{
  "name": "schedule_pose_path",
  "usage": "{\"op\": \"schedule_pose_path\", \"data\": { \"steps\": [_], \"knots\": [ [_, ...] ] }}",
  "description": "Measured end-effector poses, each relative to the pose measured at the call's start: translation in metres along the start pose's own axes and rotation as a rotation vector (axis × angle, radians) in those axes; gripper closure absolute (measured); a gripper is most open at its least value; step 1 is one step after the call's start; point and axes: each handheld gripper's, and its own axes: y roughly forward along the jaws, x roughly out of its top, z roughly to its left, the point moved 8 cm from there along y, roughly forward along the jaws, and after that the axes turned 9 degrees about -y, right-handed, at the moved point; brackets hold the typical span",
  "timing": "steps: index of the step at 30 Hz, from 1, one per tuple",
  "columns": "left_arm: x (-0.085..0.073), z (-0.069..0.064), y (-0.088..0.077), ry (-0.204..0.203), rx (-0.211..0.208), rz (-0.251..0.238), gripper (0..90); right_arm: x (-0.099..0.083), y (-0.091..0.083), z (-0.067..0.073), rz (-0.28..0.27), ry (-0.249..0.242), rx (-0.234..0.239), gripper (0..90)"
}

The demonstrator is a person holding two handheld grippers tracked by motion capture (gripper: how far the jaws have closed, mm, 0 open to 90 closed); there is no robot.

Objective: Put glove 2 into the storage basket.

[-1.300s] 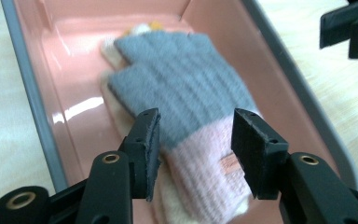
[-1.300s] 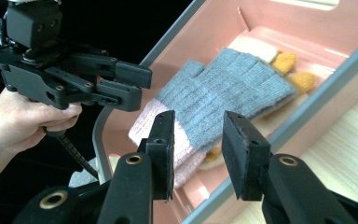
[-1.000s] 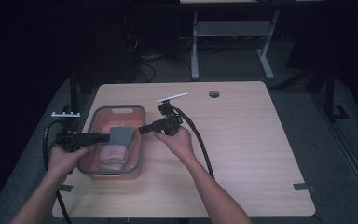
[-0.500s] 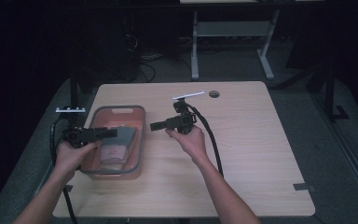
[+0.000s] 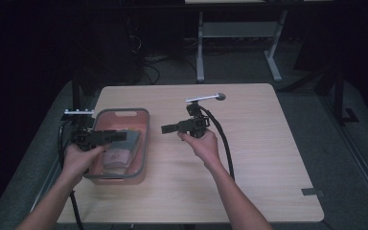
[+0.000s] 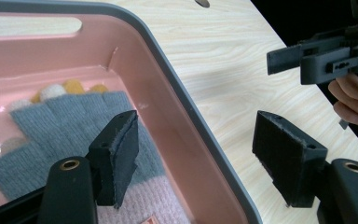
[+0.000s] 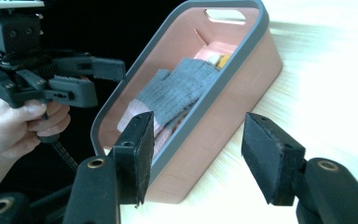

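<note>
The left hand-held gripper (image 5: 120, 136) is held over the pink tub (image 5: 143, 143), with its tips above the inside of it. Its jaws have just been opening. They stand wide apart and nothing is between them. In the left gripper view, one jaw hangs over the inside of the tub and the other jaw hangs past the grey rim, over the tabletop (image 6: 223, 51).

Right under the left hand-held gripper lies a grey glove (image 6: 70, 121) on the floor of the tub. It lies flat. It has a pale pink cuff, and some fingertips are yellow and white. No jaw touches the glove. In the right gripper view the glove (image 7: 177, 91) sits deep inside the tub (image 7: 223, 121).

The tub stands on the tabletop between the two hands, closer to the left one. It has a handle slot in its far end wall.

The right hand-held gripper (image 5: 166, 128) is off to the right of the tub, over bare tabletop (image 5: 268, 143). It points back toward the tub. Its jaws have just been opening too. They are wide apart and hold nothing. In the right gripper view the tub's near corner shows between the two jaws, farther off, and they do not touch it.

Past the right hand-held gripper, near the far edge of the tabletop, there is a small dark round spot (image 5: 220, 96).
</note>
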Motion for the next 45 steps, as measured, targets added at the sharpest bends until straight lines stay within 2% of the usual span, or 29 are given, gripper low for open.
{"op": "schedule_pose_path", "data": {
  "steps": [7,22,39,45],
  "knots": [
    [0.001,-0.004,0.005,-0.005,-0.005,0.003,30.7,-0.002,-0.010,-0.008,-0.008,0.011,-0.014,41.6],
    [0.001,-0.022,0.020,0.017,-0.033,0.023,29.6,-0.013,-0.033,-0.020,-0.018,0.035,-0.033,39.3],
    [0.004,-0.052,0.042,0.044,-0.090,0.039,29.3,-0.027,-0.065,-0.044,-0.056,0.077,-0.074,37.3],
    [0.003,-0.061,0.046,0.050,-0.110,0.037,29.3,-0.033,-0.072,-0.050,-0.045,0.085,-0.088,36.7]
  ]
}}
